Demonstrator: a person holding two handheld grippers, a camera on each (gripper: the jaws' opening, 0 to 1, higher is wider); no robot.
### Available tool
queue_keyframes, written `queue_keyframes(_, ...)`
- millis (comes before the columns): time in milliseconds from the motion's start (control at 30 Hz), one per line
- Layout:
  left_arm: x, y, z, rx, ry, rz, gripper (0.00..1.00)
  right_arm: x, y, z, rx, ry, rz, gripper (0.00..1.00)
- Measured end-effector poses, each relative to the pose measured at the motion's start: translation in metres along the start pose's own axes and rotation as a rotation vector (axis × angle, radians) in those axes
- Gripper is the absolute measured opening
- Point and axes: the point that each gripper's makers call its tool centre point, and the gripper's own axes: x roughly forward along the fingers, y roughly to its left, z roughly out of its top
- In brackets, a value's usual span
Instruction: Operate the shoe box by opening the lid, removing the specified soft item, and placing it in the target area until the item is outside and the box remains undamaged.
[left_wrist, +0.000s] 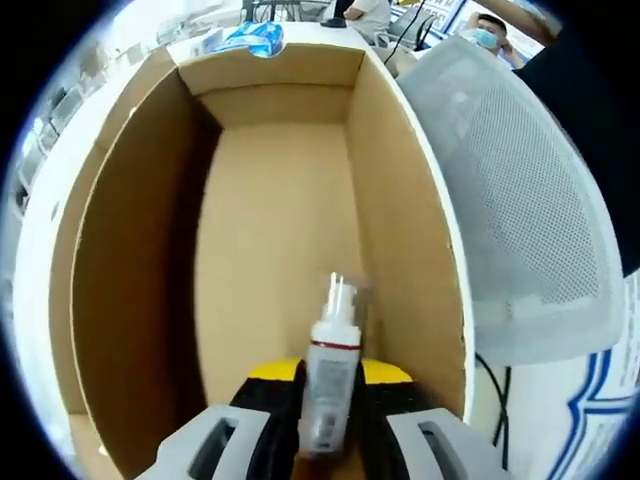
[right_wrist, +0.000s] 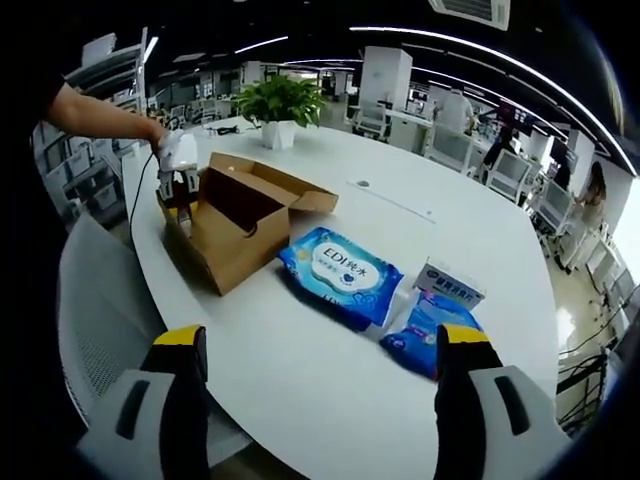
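Note:
I look down into an open brown cardboard shoe box (left_wrist: 130, 280) with a bare floor. My left gripper (left_wrist: 330, 425) is shut on a small white spray bottle (left_wrist: 332, 365) with a clear cap, held low near the box's near end. In the right gripper view the same box (right_wrist: 235, 250) stands on the round white table (right_wrist: 330, 400) with its flaps open. A person's hand holds the left gripper (right_wrist: 178, 165) over the box's far-left end. My right gripper (right_wrist: 322, 345) is open above the table's near edge, well away from the box.
A large blue-and-white wipes pack (right_wrist: 340, 275), a smaller blue pack (right_wrist: 425, 335) and a small white carton (right_wrist: 450, 283) lie right of the box. A potted plant (right_wrist: 278, 105) stands at the back. A white mesh chair (left_wrist: 530, 200) stands beside the table.

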Motion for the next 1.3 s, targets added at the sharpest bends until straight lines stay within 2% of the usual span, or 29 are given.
queue_keyframes(400, -0.004, 0.006, 0.005, -0.013, -0.022, 0.044, 0.19, 0.0, 0.003, 0.005, 0.008, -0.028, 0.01, 0.87)
queue_keyframes(800, -0.019, 0.012, 0.016, -0.039, -0.082, 0.089, 0.19, 0.007, 0.015, 0.017, 0.008, -0.06, 0.041, 0.86)
queue_keyframes(1300, -0.05, 0.016, 0.059, -0.099, -0.295, 0.16, 0.19, 0.026, 0.041, 0.041, -0.01, -0.123, 0.117, 0.79)
